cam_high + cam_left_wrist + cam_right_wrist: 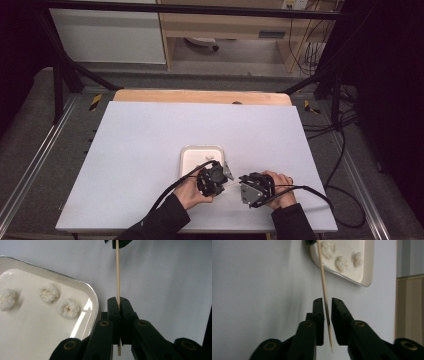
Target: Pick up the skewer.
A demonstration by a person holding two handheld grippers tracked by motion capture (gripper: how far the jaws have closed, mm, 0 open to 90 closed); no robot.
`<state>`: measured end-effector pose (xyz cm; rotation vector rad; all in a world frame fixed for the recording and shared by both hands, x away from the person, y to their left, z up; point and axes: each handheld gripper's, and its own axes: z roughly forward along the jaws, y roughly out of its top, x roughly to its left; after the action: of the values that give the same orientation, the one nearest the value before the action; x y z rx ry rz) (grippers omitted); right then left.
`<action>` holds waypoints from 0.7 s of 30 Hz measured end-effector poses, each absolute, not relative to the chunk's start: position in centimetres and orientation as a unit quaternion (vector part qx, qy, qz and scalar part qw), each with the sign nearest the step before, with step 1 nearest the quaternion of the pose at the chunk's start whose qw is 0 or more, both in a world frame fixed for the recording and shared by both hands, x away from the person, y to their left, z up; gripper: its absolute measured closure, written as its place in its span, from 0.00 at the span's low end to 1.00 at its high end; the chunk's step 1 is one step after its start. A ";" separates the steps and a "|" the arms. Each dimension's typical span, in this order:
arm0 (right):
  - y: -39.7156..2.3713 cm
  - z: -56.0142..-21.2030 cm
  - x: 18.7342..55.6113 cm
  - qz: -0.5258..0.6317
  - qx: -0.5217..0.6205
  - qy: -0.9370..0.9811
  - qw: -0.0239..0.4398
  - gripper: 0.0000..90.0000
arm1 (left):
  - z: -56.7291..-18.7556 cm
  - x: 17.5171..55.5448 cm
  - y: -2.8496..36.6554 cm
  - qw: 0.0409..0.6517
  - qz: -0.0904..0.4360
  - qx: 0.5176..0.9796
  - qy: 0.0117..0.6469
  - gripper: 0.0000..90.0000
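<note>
Nearest the person's edge of the table [150, 150], both hands come in from below, each carrying a pair of tongs, and a thin wooden skewer [118, 277] runs level between the two, just above the pale sheet. The left tongs [119, 305] are pressed tight together on one end of the skewer, with a short stub of it poking out behind the pads. In the right gripper view the right tongs [326, 305] stand slightly parted around the skewer's pointed end: the stick passes through the gap close to one pad, with a sliver of daylight on the other side, so the pads are not pressing on it. In the high view the left tongs [212, 179] and the right tongs [252, 187] sit close together, facing each other. Just beyond the left tongs lies a white tray [189, 165], holding three small puffy white pieces [68, 308] well apart from the skewer.
</note>
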<state>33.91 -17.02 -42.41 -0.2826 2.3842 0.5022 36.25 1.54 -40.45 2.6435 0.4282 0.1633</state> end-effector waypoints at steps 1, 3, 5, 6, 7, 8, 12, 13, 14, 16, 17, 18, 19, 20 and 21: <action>-17.2 -42.3 33.9 0.203 -0.093 0.916 0.333 0.80 | -40.4 36.3 1.8 0.230 0.060 0.959 0.158 0.98; -17.5 -42.0 34.0 0.223 -0.059 0.916 0.329 0.72 | -40.4 36.3 2.0 0.229 0.060 0.958 0.159 0.98; -17.9 -41.8 34.2 0.240 -0.026 0.915 0.325 0.61 | -40.3 36.3 2.6 0.229 0.066 0.958 0.160 0.98; -18.2 -41.8 34.3 0.249 -0.010 0.913 0.323 0.57 | -40.3 36.3 2.9 0.233 0.063 0.957 0.163 0.98; -18.2 -41.8 34.3 0.249 -0.010 0.913 0.323 0.57 | -40.2 36.4 3.3 0.235 0.070 0.955 0.166 0.98; -18.4 -41.8 34.4 0.258 0.007 0.911 0.321 0.53 | -40.2 36.4 3.6 0.238 0.072 0.953 0.172 0.98; -19.4 -41.8 34.7 0.288 0.074 0.903 0.310 0.42 | -40.1 36.4 5.1 0.242 0.078 0.950 0.183 0.98; -19.6 -41.8 34.8 0.294 0.087 0.902 0.305 0.40 | -40.1 36.4 5.5 0.246 0.079 0.948 0.186 0.98; -19.8 -41.8 34.9 0.301 0.103 0.900 0.298 0.38 | -40.1 36.4 5.9 0.251 0.081 0.946 0.190 0.98; -20.1 -41.9 35.0 0.306 0.132 0.897 0.290 0.34 | -40.0 36.4 6.6 0.260 0.082 0.941 0.198 0.98; -20.2 -42.0 35.1 0.310 0.147 0.895 0.285 0.31 | -39.9 36.3 7.0 0.264 0.084 0.940 0.201 0.98; -20.5 -42.1 35.3 0.311 0.175 0.893 0.274 0.27 | -39.9 36.3 7.4 0.269 0.086 0.937 0.205 0.98; -20.6 -42.2 35.4 0.309 0.193 0.892 0.267 0.26 | -39.8 36.2 7.7 0.275 0.088 0.934 0.208 0.98; -20.7 -42.3 35.5 0.308 0.210 0.891 0.258 0.25 | -39.8 36.1 8.1 0.280 0.091 0.932 0.211 0.98; -20.7 -42.3 35.5 0.308 0.210 0.891 0.258 0.25 | -39.7 36.1 8.5 0.285 0.093 0.929 0.215 0.98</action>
<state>35.47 -20.67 -42.33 0.5701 2.4172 0.8343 36.07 8.53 -39.72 2.4862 0.5754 0.2500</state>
